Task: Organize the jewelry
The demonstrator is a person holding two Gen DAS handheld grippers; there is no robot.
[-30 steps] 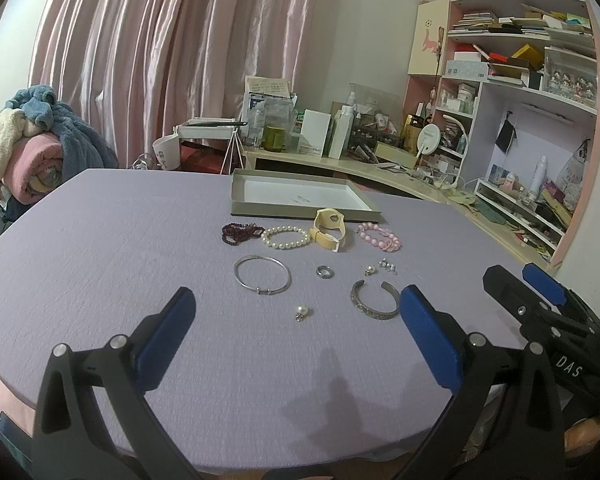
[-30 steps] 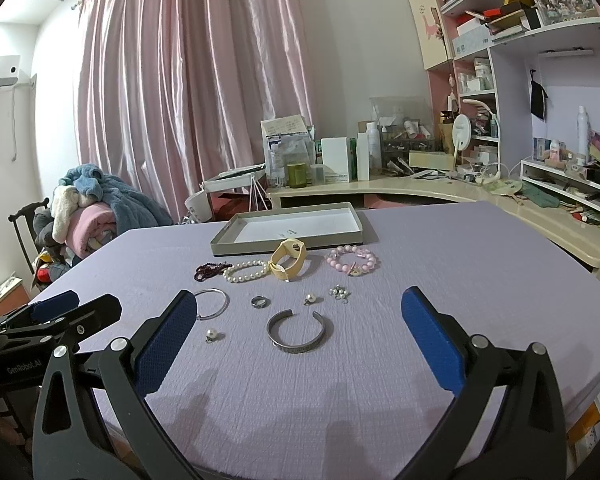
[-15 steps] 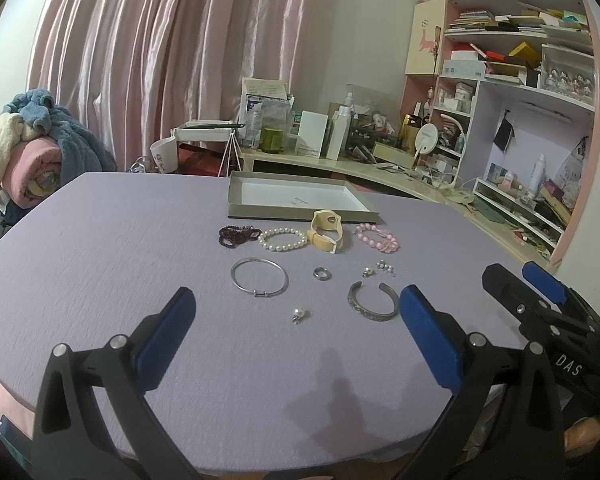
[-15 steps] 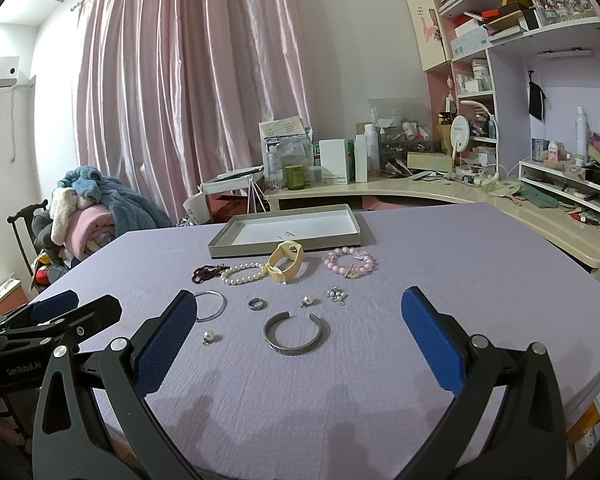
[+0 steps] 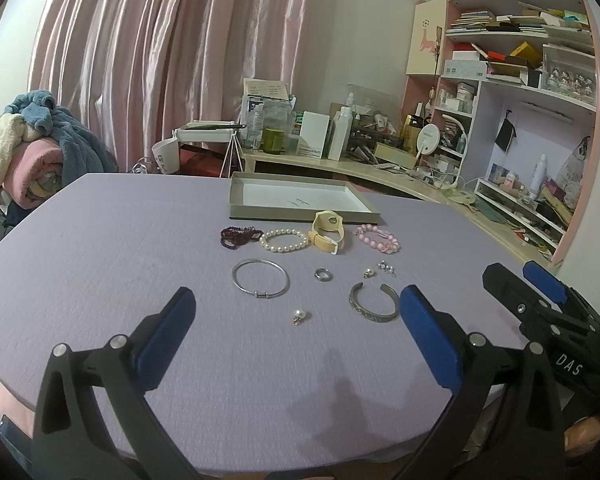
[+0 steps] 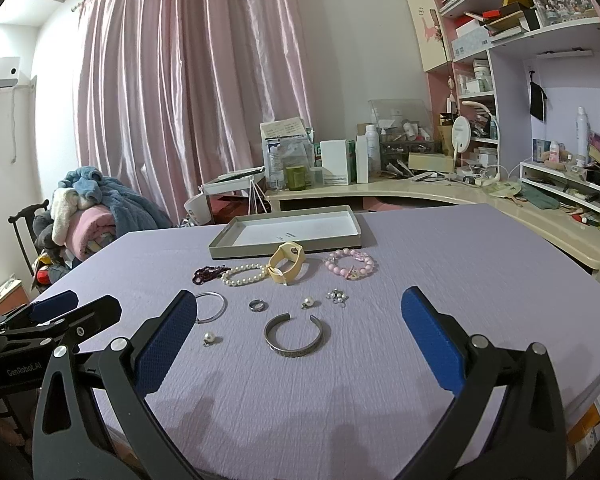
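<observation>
Honestly, nothing trayed yet: both my grippers, left and right, hang spread and empty.
Lower centre, the pearl could skid off my pads (tiny, round); the tray waits mid-frame.

Both views evenly lit, soft indoor light, no harsh hotspots. Pink curtain glows w/ daylight behind it, satin folds showing pale sheen streaks, upper left-centre of each frame. Ceiling patch at upper left of right wrist view is brightest, near blown out. Purple tablecloth mid-tone, weave texture crisp. Soft-edged dark shadows on the cloth at bottom centre, in both views. Metal cuff bracelet gives small specular glints. Strong fisheye: shelves at right edge bow inward, black vignette in all corners. Focus sharp centre; far desk clutter slightly soft. No motion blur.
</observation>
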